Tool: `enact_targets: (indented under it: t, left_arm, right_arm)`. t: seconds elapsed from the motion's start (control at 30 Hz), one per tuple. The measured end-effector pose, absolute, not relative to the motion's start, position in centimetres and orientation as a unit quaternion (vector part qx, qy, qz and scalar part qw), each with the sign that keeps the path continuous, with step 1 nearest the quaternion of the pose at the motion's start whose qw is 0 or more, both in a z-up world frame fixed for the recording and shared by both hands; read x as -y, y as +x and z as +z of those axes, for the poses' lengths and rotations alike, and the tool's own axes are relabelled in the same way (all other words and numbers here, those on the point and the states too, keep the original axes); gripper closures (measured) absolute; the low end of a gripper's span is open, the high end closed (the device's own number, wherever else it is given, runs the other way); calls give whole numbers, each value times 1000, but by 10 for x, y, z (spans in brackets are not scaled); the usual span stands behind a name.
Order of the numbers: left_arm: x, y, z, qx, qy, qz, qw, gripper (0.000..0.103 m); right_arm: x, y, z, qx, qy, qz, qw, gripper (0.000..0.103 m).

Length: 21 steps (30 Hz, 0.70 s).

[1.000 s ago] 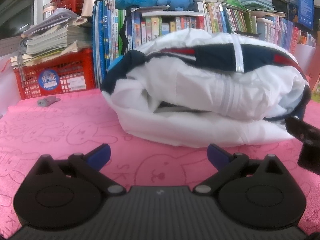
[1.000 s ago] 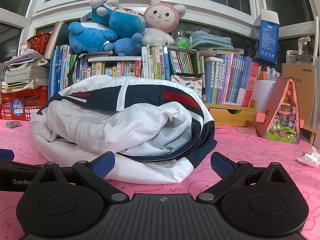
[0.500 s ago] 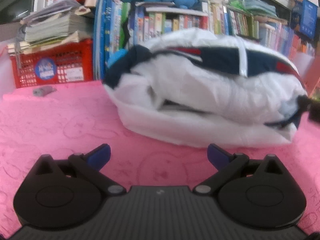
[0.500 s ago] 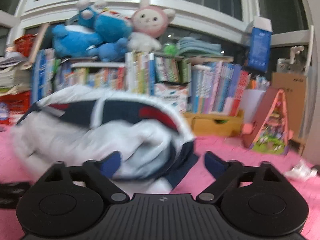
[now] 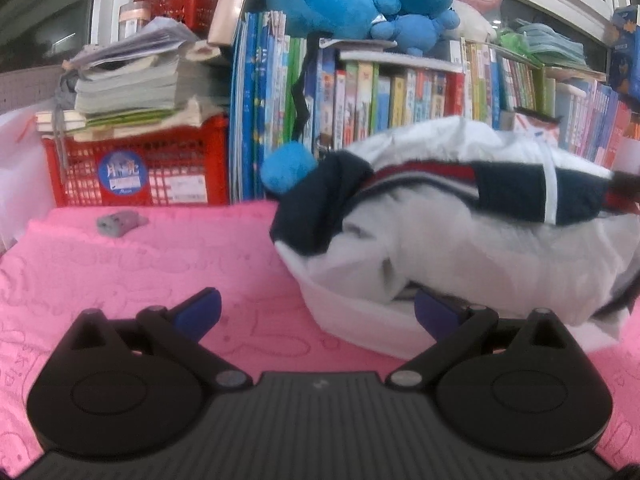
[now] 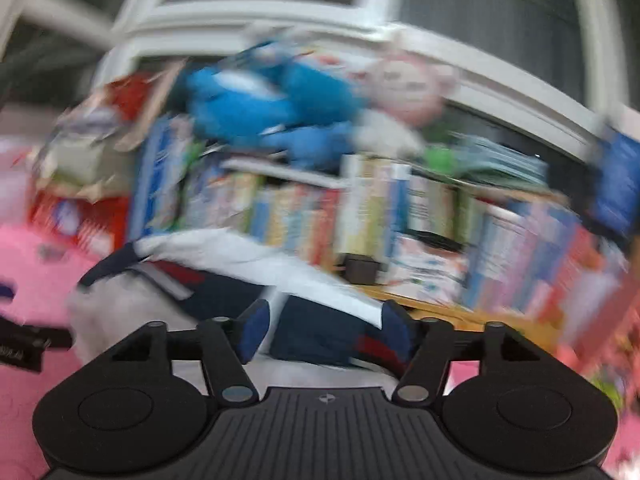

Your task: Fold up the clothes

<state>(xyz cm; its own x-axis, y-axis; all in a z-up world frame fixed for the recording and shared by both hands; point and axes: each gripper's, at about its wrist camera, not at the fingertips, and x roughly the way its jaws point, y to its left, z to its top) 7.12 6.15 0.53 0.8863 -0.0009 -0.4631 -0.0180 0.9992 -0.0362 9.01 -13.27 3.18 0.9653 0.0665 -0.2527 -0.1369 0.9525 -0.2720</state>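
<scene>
Two grippers at one folded jacket, ours on the right nearer the cloth.

Our right gripper (image 6: 326, 330) has its fingers (image 6: 254, 330) closing, about half spread, with the navy band of the jacket (image 6: 320, 334) between them; the view is badly smeared, so we cannot say the pads press on it yet. Our left gripper (image 5: 318, 314) has its fingers (image 5: 198, 312) spread wide and empty, one blue tip just against the bundle's white lower hem. The jacket (image 5: 460, 240) lies bundled on the pink surface (image 5: 140, 280), ahead and to the right of the left fingers, its long axis running left to right in front of the bookshelf (image 5: 400, 92). We judge the right hand better placed for the next fold.
</scene>
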Motion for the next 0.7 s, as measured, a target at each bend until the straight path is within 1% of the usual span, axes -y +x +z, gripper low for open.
enact_targets:
  t: [0.1,0.13,0.17,0.33,0.37,0.4,0.43,0.47,0.53,0.57,0.63,0.7]
  left_arm:
    - [-58,67,4,-237,-20,-5,971,0]
    - [-57,66,4,-236,-19,-8,971,0]
    - [-57,65,3,-236,-18,-11,971,0]
    - [-61,66,4,-233,-19,-11,972,0]
    - [-61,66,4,-231,-19,-12,973,0]
    - [-62,66,5,-229,-19,-13,973,0]
    - [-62,66,5,-228,-19,-16,973,0]
    - [-62,65,6,-225,-18,-19,974,0]
    - [-61,64,6,-221,-15,-23,975,0]
    - [-61,63,7,-219,-14,-25,975,0]
    - [-59,64,10,-211,-14,-26,977,0]
    - [-57,64,14,-202,-13,-28,979,0]
  right_arm:
    - [106,123,20,-147,-208,67,965,38]
    - [98,131,16,-150,-227,67,960,36]
    - [90,141,10,-154,-249,67,954,31]
    - [61,159,-21,-148,-329,66,930,29]
    - [59,162,-24,-147,-333,62,929,32]
    - [61,163,-24,-145,-320,57,935,38]
    - [65,164,-22,-141,-305,48,941,59]
    - [70,162,-19,-135,-283,34,949,74]
    - [79,153,-7,-110,-248,23,962,82]
    - [83,146,0,-94,-232,22,968,84]
    - [91,132,14,-61,-203,18,977,84]
    - [95,113,25,-19,-198,8,980,90]
